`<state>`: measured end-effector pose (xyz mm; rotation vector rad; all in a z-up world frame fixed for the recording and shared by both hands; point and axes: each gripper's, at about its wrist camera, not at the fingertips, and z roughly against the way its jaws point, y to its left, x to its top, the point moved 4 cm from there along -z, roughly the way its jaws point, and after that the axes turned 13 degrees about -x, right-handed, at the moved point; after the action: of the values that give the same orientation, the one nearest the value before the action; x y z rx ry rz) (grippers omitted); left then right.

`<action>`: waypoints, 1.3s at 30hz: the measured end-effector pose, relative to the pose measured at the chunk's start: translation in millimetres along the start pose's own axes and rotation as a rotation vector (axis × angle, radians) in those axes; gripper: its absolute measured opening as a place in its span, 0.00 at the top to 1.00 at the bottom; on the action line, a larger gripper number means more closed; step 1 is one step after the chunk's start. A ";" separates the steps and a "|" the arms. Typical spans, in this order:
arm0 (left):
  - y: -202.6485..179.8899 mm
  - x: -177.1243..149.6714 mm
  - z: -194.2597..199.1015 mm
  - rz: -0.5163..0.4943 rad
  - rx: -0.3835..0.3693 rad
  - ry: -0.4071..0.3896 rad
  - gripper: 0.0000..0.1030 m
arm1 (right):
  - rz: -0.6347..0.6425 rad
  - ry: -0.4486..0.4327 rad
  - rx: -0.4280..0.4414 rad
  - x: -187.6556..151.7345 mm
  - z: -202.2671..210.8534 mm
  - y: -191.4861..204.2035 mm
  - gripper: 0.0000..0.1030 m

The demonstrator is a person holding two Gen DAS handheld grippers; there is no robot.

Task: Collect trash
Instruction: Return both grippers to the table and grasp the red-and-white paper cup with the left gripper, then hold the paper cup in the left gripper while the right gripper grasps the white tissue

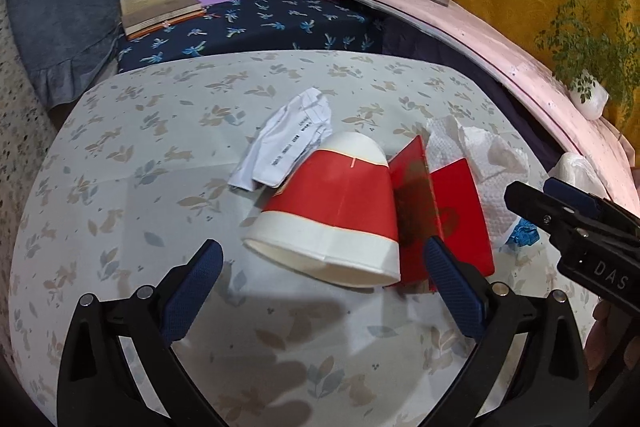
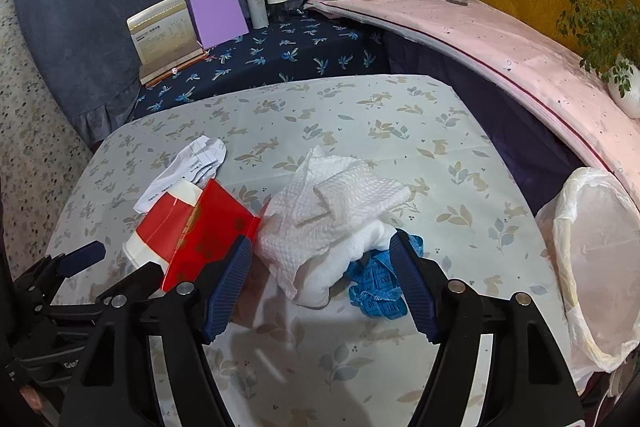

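Two hand-held grippers hover over a table covered in a pale leaf-print cloth (image 1: 132, 163), with a pile of trash ahead of them. The left gripper (image 1: 322, 267) has its jaws spread wide and holds nothing; directly ahead of it, between the line of its fingers, a red and white paper cup (image 1: 340, 211) lies on its side with its mouth toward the camera. Just beyond the cup is a crumpled printed paper (image 1: 288, 143), and touching the cup on the gripper's right is a folded red card (image 1: 452, 211). The right gripper (image 2: 320, 283) is also released, its fingers standing either side of a crumpled white paper towel (image 2: 340, 211), which lies partly over a blue measuring tape (image 2: 376, 287) near the right finger. A bin lined with a white plastic bag (image 2: 592, 267) waits off to that gripper's right, past the table edge. Likely risks: the cup looks light and thin, so closing hard could crush it, or it may roll away if touched off-centre; the left gripper's right finger sits near the red card and might pinch it together with the cup. The towel may snag the tape and drag it, or shed a layer on the way to the bin. The grippers are close and could collide
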<state>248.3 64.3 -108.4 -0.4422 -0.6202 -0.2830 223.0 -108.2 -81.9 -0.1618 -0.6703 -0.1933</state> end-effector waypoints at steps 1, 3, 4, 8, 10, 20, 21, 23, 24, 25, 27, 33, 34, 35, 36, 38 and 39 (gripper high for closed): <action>0.2 0.2 -4.2 -0.004 0.001 0.008 0.07 | 0.002 0.006 0.000 -0.7 -2.7 0.8 0.39; 1.0 0.2 -12.3 -0.008 -0.002 0.027 0.07 | 0.006 0.018 -0.003 -1.6 -9.8 1.5 0.42; 1.6 0.1 -15.2 -0.006 -0.006 0.032 0.07 | 0.006 0.023 -0.004 -2.2 -12.6 1.5 0.44; 3.5 0.5 -19.2 0.008 -0.020 0.037 0.18 | 0.010 0.047 -0.002 -6.5 -21.5 2.0 0.58; 4.2 -0.6 -21.1 0.015 -0.034 0.050 0.36 | 0.012 0.054 0.005 -7.6 -23.0 2.6 0.71; -8.2 0.6 -1.1 0.002 -0.048 0.010 0.82 | 0.003 -0.005 0.039 -0.8 2.4 0.8 0.85; -9.6 1.5 1.6 0.000 -0.049 0.005 0.85 | 0.002 -0.012 0.043 0.5 6.2 -0.1 0.85; -12.2 3.0 7.4 0.001 -0.056 -0.005 0.90 | -0.002 -0.033 0.047 3.7 15.9 -2.3 0.86; -13.9 3.3 11.0 0.002 -0.061 -0.010 0.93 | -0.005 -0.043 0.049 5.5 20.7 -3.9 0.87; -15.9 3.6 13.8 0.003 -0.068 -0.014 0.94 | -0.007 -0.053 0.051 7.1 24.9 -5.4 0.87; -19.5 4.3 19.9 0.007 -0.077 -0.024 0.94 | -0.016 -0.074 0.055 10.2 35.1 -9.4 0.87; -33.7 8.3 36.7 -0.005 -0.092 -0.055 0.95 | -0.033 -0.133 0.059 18.6 62.0 -22.1 0.88; -36.7 8.8 39.3 -0.005 -0.096 -0.059 0.95 | -0.037 -0.143 0.060 19.3 66.8 -25.0 0.88; -39.4 8.8 41.5 -0.006 -0.100 -0.063 0.95 | -0.041 -0.151 0.060 20.6 70.4 -27.1 0.88; -42.4 9.7 44.3 -0.007 -0.106 -0.067 0.95 | -0.047 -0.162 0.060 21.6 75.0 -30.2 0.88; -50.0 11.6 49.8 -0.012 -0.121 -0.073 0.95 | -0.053 -0.172 0.060 21.6 81.1 -35.0 0.88; -53.5 11.6 51.9 -0.013 -0.125 -0.074 0.95 | -0.054 -0.174 0.058 21.1 83.1 -37.6 0.88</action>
<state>211.2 41.1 -47.0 -0.5712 -0.6806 -0.3203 180.8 -129.9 -1.1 -0.1055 -0.8529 -0.2131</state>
